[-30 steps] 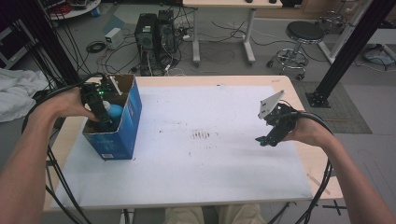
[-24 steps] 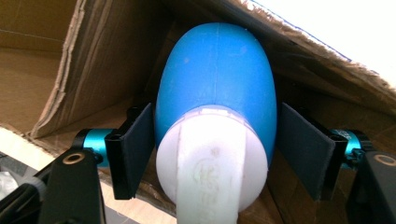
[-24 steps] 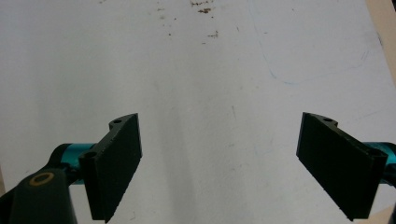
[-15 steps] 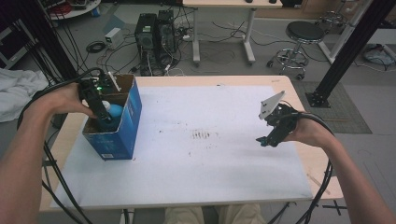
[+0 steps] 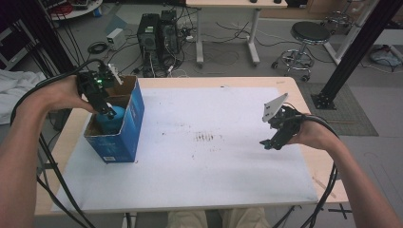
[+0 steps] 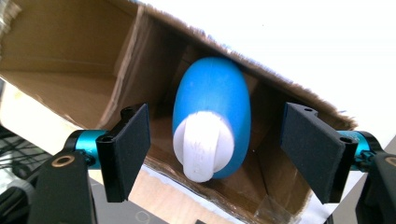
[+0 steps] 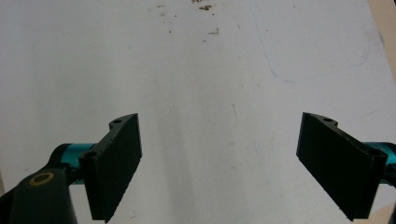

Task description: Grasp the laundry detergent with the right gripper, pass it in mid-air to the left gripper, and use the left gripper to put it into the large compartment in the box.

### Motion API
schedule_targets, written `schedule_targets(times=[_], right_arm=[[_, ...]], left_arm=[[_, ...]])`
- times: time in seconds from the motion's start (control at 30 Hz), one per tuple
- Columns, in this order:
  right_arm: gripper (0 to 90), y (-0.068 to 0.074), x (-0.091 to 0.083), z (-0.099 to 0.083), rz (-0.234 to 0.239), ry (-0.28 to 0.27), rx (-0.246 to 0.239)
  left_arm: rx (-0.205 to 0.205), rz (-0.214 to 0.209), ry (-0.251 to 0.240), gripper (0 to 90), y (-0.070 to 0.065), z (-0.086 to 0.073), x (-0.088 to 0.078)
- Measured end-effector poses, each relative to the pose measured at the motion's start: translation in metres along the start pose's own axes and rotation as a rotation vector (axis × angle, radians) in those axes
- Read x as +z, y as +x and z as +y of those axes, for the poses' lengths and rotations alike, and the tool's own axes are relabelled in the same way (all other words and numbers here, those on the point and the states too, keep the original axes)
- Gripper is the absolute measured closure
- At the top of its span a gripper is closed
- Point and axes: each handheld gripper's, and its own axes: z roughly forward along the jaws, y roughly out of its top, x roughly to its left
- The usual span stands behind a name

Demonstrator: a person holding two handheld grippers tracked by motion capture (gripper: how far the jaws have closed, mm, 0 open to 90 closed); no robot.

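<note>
A blue box [image 5: 129, 127] with an open brown cardboard top stands at the left of the white sheet [image 5: 214, 175]. Inside it a blue bottle [image 6: 212, 107] with a white cap [image 6: 201, 144] leans against the box wall [image 6: 70, 70]; its blue top also peeks out of the box in the high view [image 5: 115, 116]. My left gripper [image 5: 107, 111] hovers over the box mouth. Its jaws [image 6: 217, 140] have just been opening and stand on either side of the bottle without touching it. My right gripper [image 5: 270, 142] is open over the sheet at the right, with nothing between its pads [image 7: 219, 158].
The sheet covers most of a light wooden table [image 5: 304, 95]. Dark specks [image 5: 206, 137] mark its middle. Beyond the table stand computer towers [image 5: 159, 35], a stool [image 5: 304, 35] and floor cables. Black cables trail from both grippers.
My left gripper has risen a little out of the box and its jaws have spread apart, leaving the blue bottle inside. The right gripper has stayed put.
</note>
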Motion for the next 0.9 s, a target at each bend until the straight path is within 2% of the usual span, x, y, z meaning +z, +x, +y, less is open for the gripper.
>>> schedule_targets(times=[0.3, 0.57, 0.67, 0.73, 0.9], right_arm=[[13.4, 0.000, 0.001, 0.001, -0.002, 0.007, 0.000], [13.4, -0.001, 0.001, 0.005, -0.002, 0.004, -0.006], [13.4, -0.001, 0.002, 0.007, -0.001, 0.009, -0.009], [13.4, -0.001, 0.004, 0.008, -0.001, 0.014, -0.013], [13.4, -0.002, 0.006, 0.010, 0.003, 0.016, -0.013]], left_arm=[[0.074, 0.020, -0.039, 22.0, -0.018, 0.029, -0.016], [0.182, 0.000, -0.059, 21.7, -0.043, 0.073, -0.017], [0.215, -0.002, -0.070, 21.7, -0.053, 0.090, -0.013], [0.223, -0.008, -0.079, 21.6, -0.060, 0.101, -0.007], [0.241, -0.044, -0.094, 15.2, -0.078, 0.124, 0.018]])
